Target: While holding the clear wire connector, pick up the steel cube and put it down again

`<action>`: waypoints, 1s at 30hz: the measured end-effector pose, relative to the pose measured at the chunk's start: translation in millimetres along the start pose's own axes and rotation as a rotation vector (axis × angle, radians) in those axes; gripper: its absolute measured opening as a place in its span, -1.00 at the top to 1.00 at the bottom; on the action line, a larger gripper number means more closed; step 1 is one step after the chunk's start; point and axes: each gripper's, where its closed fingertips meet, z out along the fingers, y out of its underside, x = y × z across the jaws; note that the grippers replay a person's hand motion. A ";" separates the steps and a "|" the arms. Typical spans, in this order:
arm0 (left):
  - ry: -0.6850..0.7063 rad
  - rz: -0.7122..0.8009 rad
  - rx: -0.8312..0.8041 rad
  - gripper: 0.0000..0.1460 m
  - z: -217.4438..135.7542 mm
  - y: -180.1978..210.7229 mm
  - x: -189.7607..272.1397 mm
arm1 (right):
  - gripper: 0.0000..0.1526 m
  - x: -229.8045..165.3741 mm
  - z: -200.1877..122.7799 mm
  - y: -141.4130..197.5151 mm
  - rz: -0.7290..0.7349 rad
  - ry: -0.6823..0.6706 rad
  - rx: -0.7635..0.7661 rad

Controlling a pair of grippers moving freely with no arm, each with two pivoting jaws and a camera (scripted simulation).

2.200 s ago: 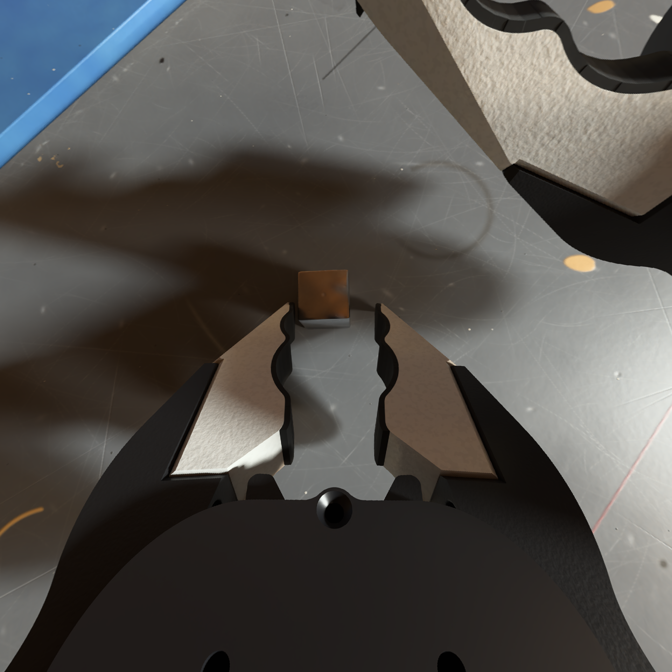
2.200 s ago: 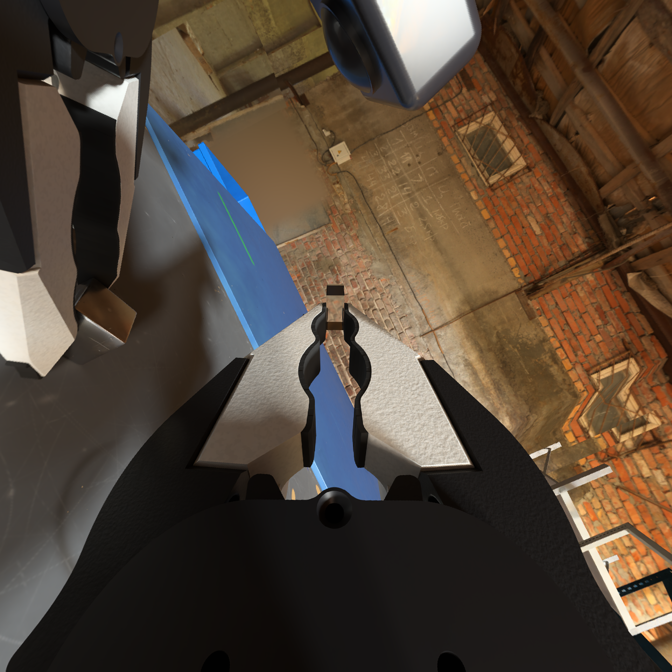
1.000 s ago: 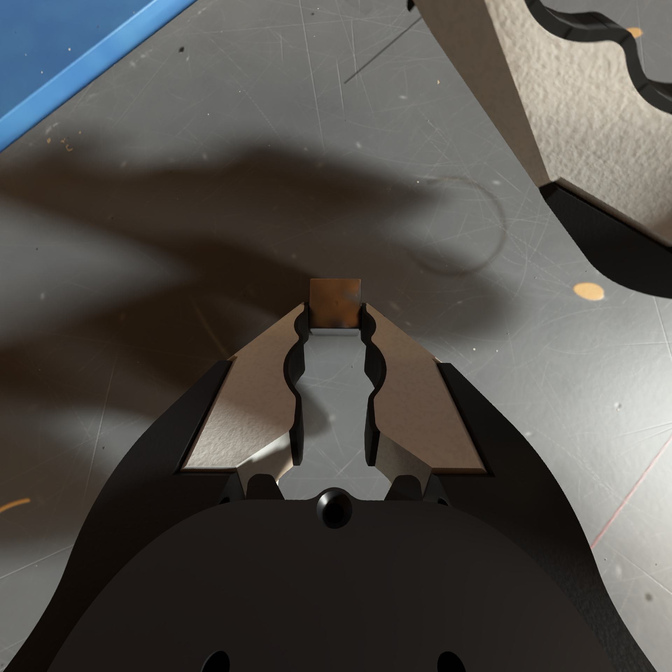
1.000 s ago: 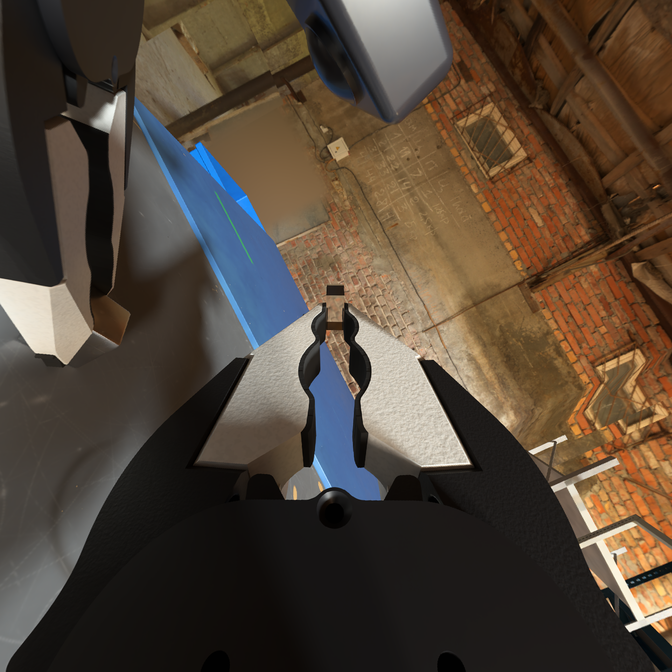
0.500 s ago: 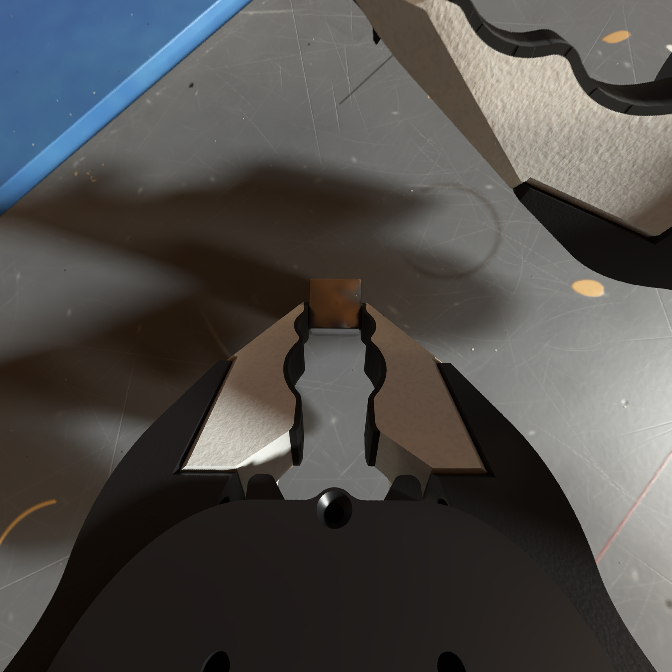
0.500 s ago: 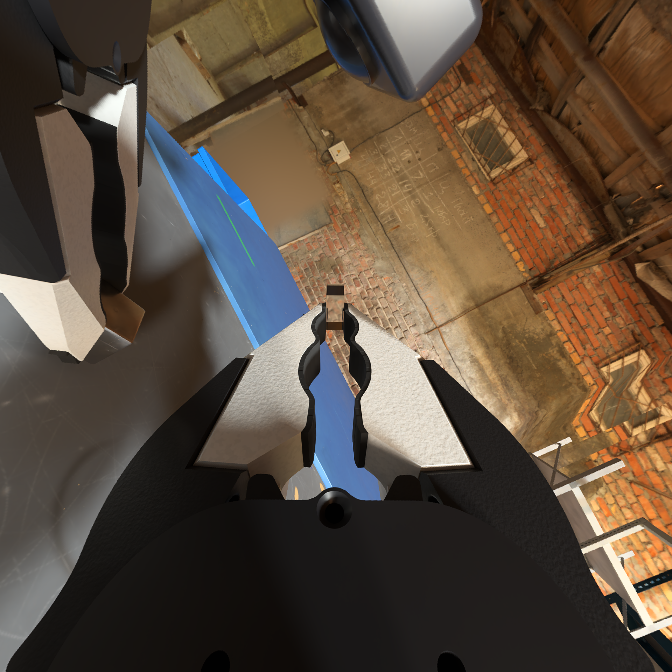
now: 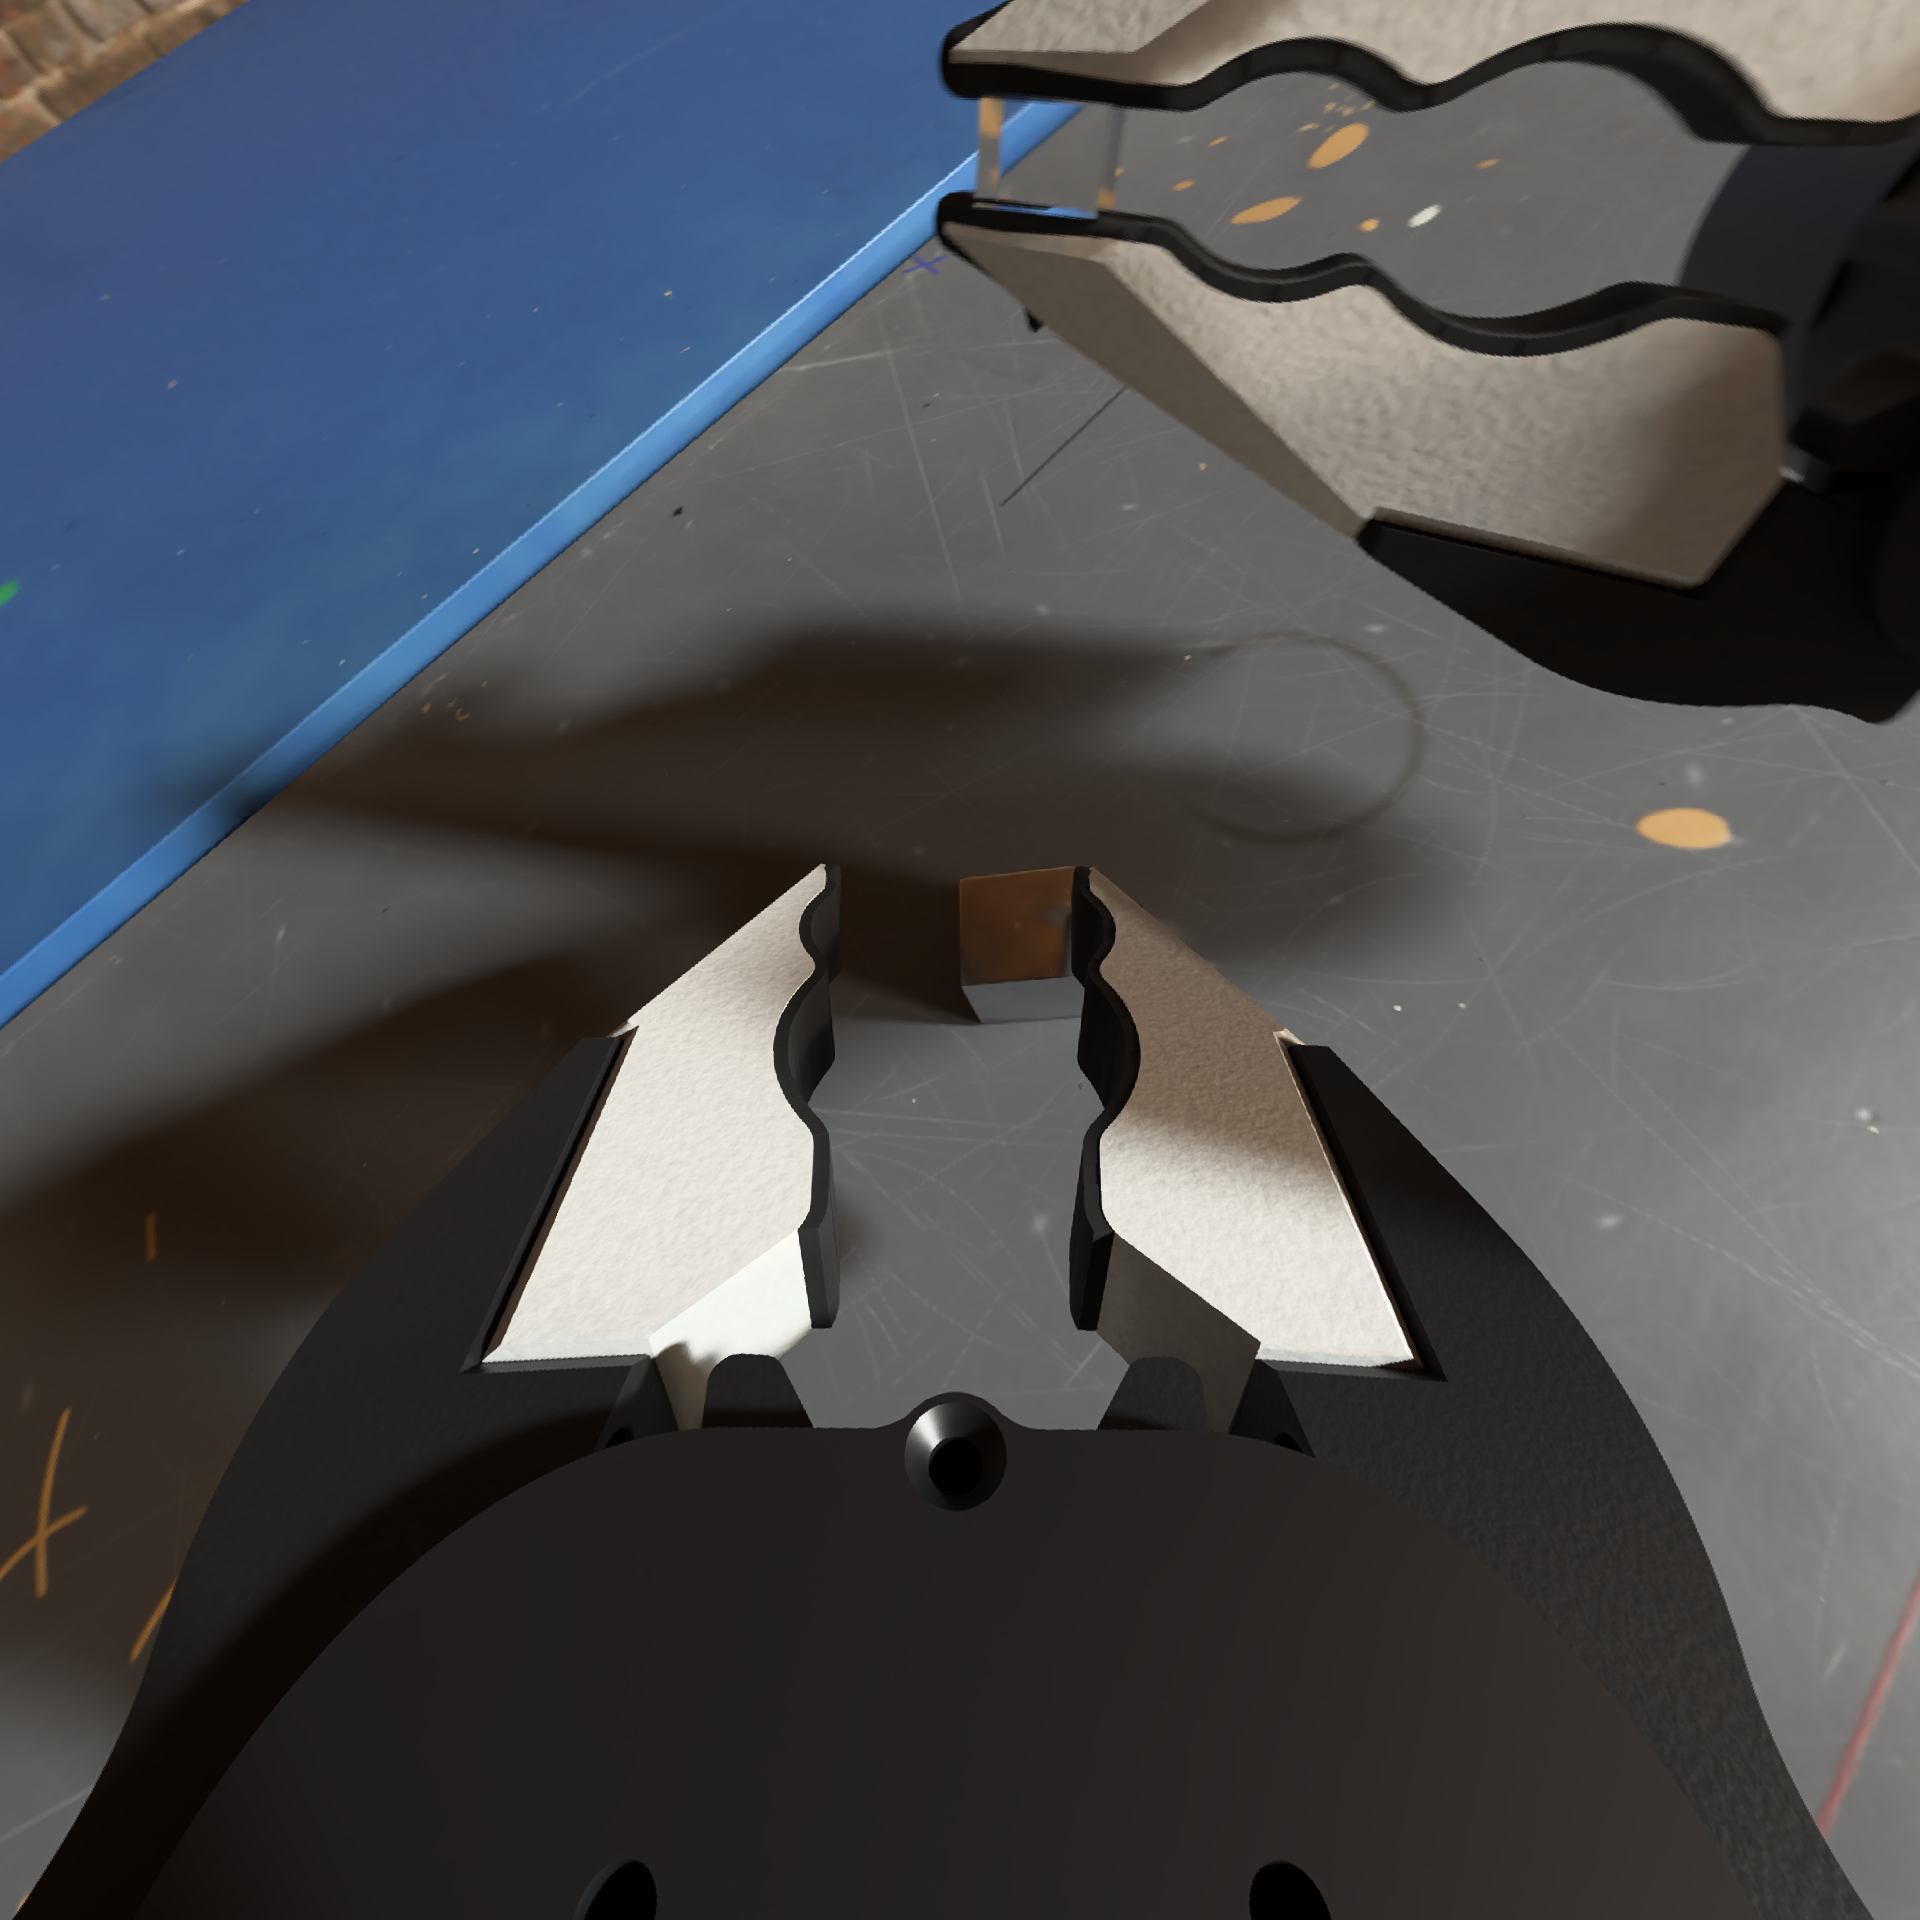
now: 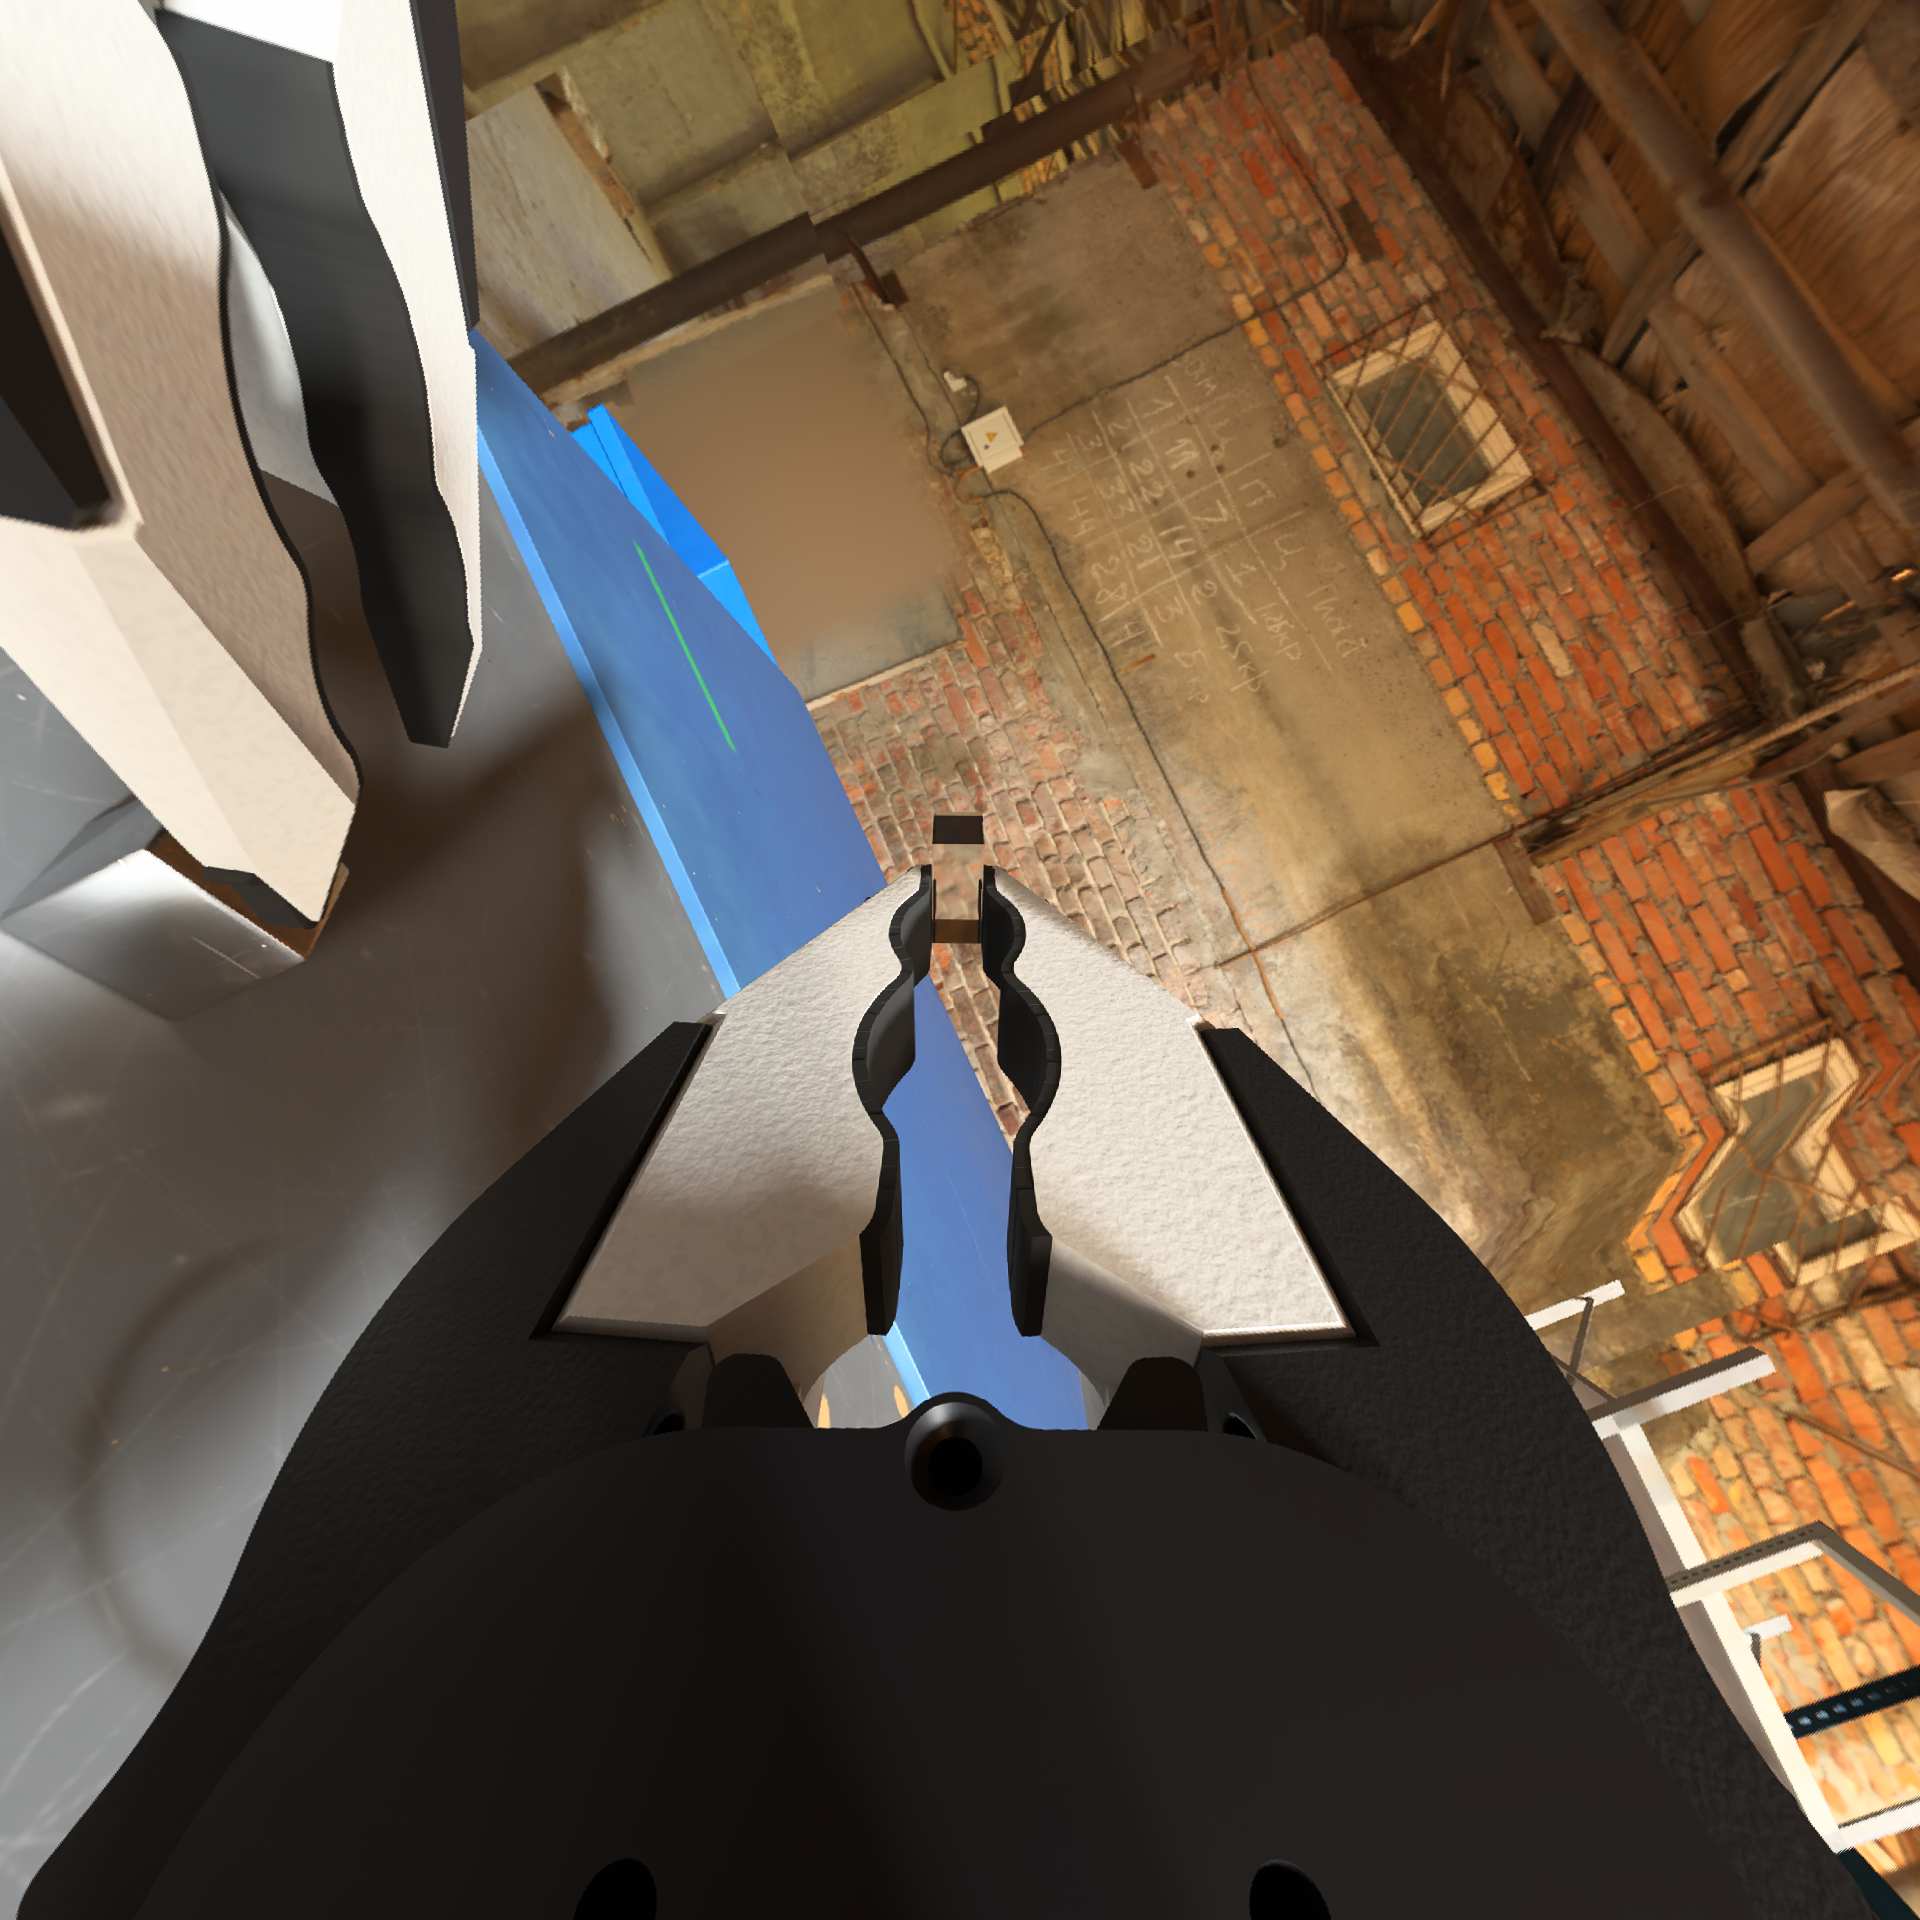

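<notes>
The steel cube [image 7: 1016,945] sits on the grey table, between the fingers of my left gripper [image 7: 956,920]. It is right against the right finger, with a gap to the left finger. The left gripper is open and empty. My right gripper [image 8: 956,894] is shut on the clear wire connector [image 8: 956,883] at its fingertips and holds it in the air. In the left wrist view the right gripper [image 7: 1039,156] hangs at the upper right with the connector [image 7: 1044,156] between its tips. The right wrist view shows the left gripper [image 8: 343,790] at the upper left above the cube [image 8: 156,945].
The grey scratched table [image 7: 1558,1143] has orange paint spots. A blue surface [image 7: 312,312] with a raised edge runs along the left. A brick wall [image 8: 1558,935] and a white metal frame [image 8: 1714,1558] lie beyond the table.
My left gripper was open, closed on the cube, and has now opened and let it go. The right gripper still holds the connector and now shows more fully in the left wrist view.
</notes>
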 end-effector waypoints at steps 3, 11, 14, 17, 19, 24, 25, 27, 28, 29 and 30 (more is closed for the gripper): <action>0.074 0.028 0.031 0.41 -0.9 -5.0 8.3 | 0.90 0.6 4.8 3.3 -0.006 -0.011 0.001; 0.086 0.102 0.013 0.60 9.1 -6.2 8.1 | 0.90 0.4 9.4 7.7 0.003 -0.026 -0.002; 0.084 0.134 0.033 0.67 14.4 -12.5 9.5 | 0.90 0.0 13.9 10.3 -0.002 -0.030 -0.001; 0.077 0.219 0.012 0.89 23.4 -12.0 10.5 | 0.90 0.4 16.7 13.1 0.012 -0.031 -0.004; 0.073 0.267 -0.019 0.96 28.5 -9.3 10.6 | 0.90 1.2 16.0 14.4 0.033 -0.028 -0.006; 0.176 0.256 -0.039 1.00 36.3 -7.0 17.8 | 0.90 1.8 14.5 16.2 0.059 -0.020 -0.012; 0.178 0.262 -0.050 1.00 37.1 -6.5 17.4 | 0.90 2.1 14.6 16.8 0.062 -0.019 -0.014; 0.162 0.289 -0.076 1.00 40.7 -4.3 15.4 | 0.90 2.5 14.8 17.8 0.064 -0.017 -0.017; 0.152 0.303 -0.090 1.00 41.1 -4.2 14.9 | 0.90 2.8 14.6 18.1 0.065 -0.015 -0.018; 0.143 0.311 -0.104 1.00 41.5 -3.9 14.6 | 0.90 3.2 14.5 18.3 0.065 -0.013 -0.018; 0.138 0.312 -0.118 1.00 41.9 -3.5 14.4 | 0.90 3.5 14.5 18.4 0.066 -0.011 -0.018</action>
